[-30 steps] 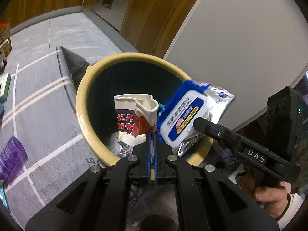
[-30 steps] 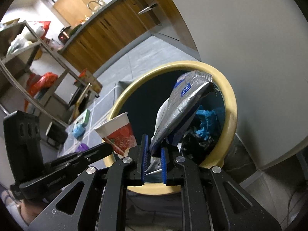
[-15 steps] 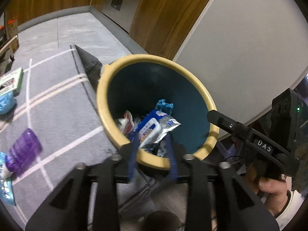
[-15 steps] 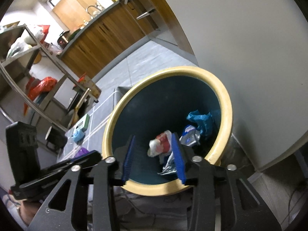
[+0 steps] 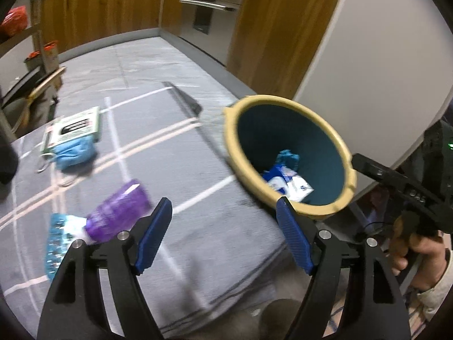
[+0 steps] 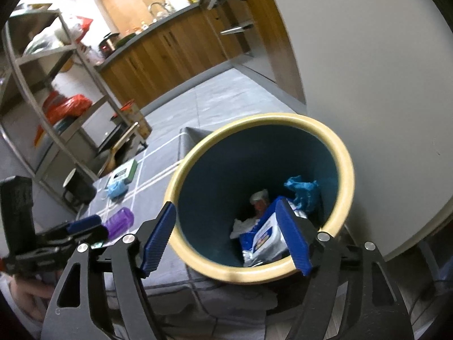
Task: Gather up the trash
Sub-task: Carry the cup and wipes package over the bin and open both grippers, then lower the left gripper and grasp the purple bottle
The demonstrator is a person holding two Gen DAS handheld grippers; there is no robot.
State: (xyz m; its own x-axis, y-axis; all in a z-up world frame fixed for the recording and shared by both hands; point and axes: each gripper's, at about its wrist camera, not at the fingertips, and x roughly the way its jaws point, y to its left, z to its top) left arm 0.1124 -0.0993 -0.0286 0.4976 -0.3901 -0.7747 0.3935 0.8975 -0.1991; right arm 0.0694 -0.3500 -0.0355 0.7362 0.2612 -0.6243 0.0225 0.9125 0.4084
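A grey rug point(image 5: 158, 153) lay on the floor. The round bin point(image 6: 344, 167) sat at its edge by the wall, with a wipes pack point(image 6: 264, 236) inside. A purple bottle point(image 5: 119, 212) lay on the rug. The left tool point(image 5: 223, 215) and the right tool point(image 6: 226, 218) were both spread wide, holding nothing.

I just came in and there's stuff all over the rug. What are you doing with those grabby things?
A person is picking up trash with a gripper in each hand. Both the left gripper and the right gripper are open and empty. The wipes packet and a blue glove lie in the yellow-rimmed bin. On the rug wait a purple bottle, a blue face mask and a green-and-white box.
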